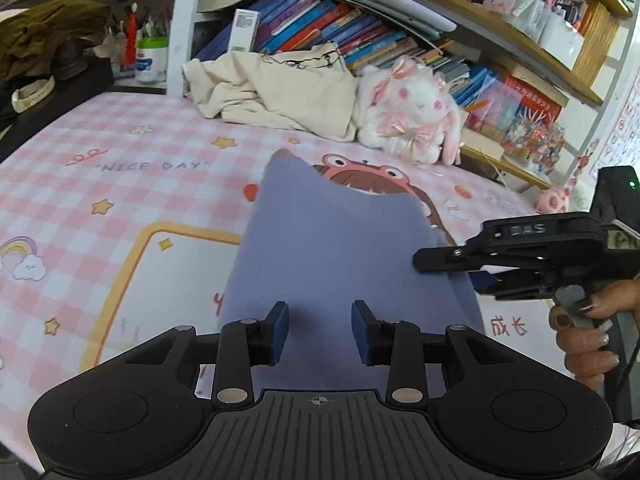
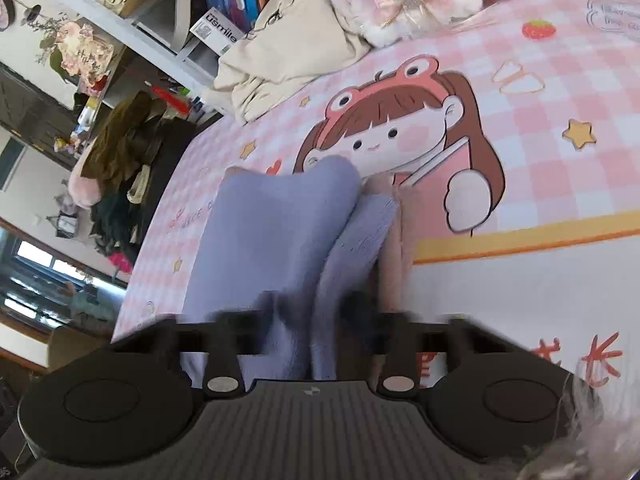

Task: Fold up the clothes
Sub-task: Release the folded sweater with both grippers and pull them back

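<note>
A lavender garment (image 1: 332, 248) lies lengthwise on the pink checked mat (image 1: 120, 148), running away from me. My left gripper (image 1: 320, 332) hovers over its near end with the blue pads (image 1: 280, 332) apart and flat cloth showing in the gap; nothing is pinched. My right gripper (image 1: 420, 262) comes in from the right, held by a hand (image 1: 592, 328), with its tip on the garment's right edge. In the right wrist view the lavender garment (image 2: 272, 232) bunches into a fold between the blurred fingers of my right gripper (image 2: 316, 312), which is shut on it. A pink layer (image 2: 394, 240) lies beside the fold.
A cream cloth pile (image 1: 272, 92) and a white and pink plush bunny (image 1: 412, 116) sit at the mat's far edge. Behind them stand bookshelves (image 1: 360, 32). Brown clothes (image 1: 44, 36) are heaped at the far left.
</note>
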Motion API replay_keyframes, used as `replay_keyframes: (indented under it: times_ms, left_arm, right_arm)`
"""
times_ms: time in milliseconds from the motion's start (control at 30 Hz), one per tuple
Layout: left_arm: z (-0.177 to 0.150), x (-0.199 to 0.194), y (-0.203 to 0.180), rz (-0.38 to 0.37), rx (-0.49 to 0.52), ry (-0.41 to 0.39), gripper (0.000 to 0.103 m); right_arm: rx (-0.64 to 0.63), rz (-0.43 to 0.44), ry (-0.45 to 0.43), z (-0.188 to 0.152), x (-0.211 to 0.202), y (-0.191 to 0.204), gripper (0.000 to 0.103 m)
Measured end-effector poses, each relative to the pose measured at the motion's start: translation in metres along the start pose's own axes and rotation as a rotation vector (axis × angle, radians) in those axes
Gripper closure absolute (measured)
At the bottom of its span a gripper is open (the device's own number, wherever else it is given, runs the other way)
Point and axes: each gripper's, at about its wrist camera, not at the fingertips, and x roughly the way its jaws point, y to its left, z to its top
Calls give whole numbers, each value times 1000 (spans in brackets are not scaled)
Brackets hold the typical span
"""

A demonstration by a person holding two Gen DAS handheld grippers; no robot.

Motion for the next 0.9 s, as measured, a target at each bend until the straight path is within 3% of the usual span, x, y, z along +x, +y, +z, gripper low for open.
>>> replay_keyframes:
  times_ms: [100,167,300,367,500,533,700,833,900]
  left_arm:
    - [-4,10,-5,11,38,35,68]
    - [-6,13,-4,8,34,39,68]
    - [-6,13,2,-17,-13,47,68]
    - [-6,11,1,-11,-12,46,68]
    - [-6,-4,-6,20,-13,16,67]
    - [-6,-10,-8,25,-17,0,63]
    - [-11,-37,-15,54,-60,-65,49]
    - [-20,-50,-27,102,-57,-80,29]
    - [-24,-53,-33,115,-44,-72,24]
  right_arm:
    - [-198,55,-110,-4,-22,28,87]
    - [-261,8,-105,-7,-20,35,87]
    - [-112,-65,-9,-4,13,1,85]
    - [-130,-73,-3,-4,9,5,81]
    - [-218,-99,1,-9,-10,23,53]
    - [-241,-101,0,-13,-16,26,46]
    - [-348,-144,-4,-42,-46,39,30]
    - [-438,-235,-20,-72,-63,47,15]
    - [-471,-275,-14,-85,-66,49,14]
